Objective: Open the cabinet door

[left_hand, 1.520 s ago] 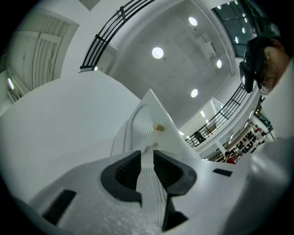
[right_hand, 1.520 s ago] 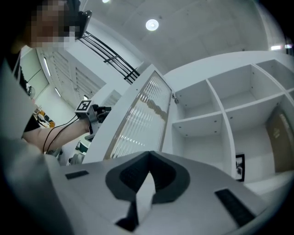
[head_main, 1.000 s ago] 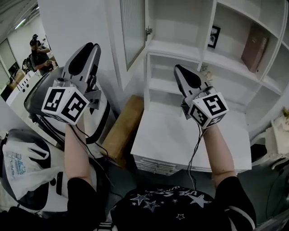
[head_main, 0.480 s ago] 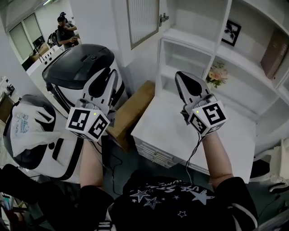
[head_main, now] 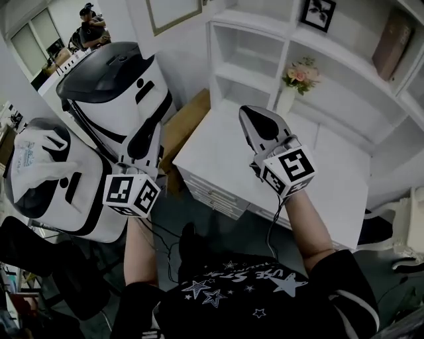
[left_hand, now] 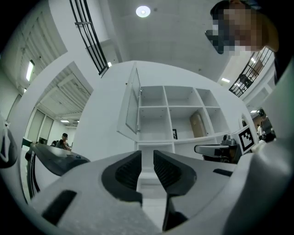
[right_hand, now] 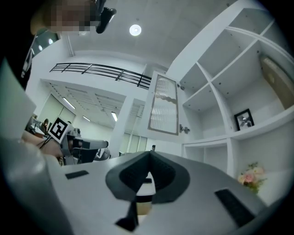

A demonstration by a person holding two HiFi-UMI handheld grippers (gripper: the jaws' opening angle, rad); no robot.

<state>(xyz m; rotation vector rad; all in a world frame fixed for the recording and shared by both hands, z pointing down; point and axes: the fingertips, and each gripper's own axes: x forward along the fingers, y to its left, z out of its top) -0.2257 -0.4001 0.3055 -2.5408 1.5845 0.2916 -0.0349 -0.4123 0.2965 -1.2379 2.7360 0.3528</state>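
Note:
The white cabinet door [head_main: 173, 13] with its ribbed glass panel stands swung open at the top of the head view, left of the open shelves [head_main: 265, 46]. It also shows in the left gripper view as the door [left_hand: 132, 106] and in the right gripper view as the door [right_hand: 163, 110], far ahead of both. My left gripper [head_main: 147, 136] hangs low at the left in front of a white and black machine. Its jaws [left_hand: 147, 158] stand a narrow gap apart with nothing between. My right gripper [head_main: 250, 112] hovers over the white desk, and its tips [right_hand: 148, 158] meet on nothing.
A white desk [head_main: 331, 192] with drawers [head_main: 212, 193] lies below the shelves. A cardboard box [head_main: 179, 126] leans at its left. A flower vase [head_main: 295, 79], a framed picture [head_main: 318, 13] and a book [head_main: 391, 43] sit on shelves. A white-black machine [head_main: 112, 86] and a plastic bag [head_main: 33, 165] fill the left.
Both grippers have come down and back from the cabinet, the left one farther. The open door has slid toward the top of the head view. Neither jaw gap has visibly changed.

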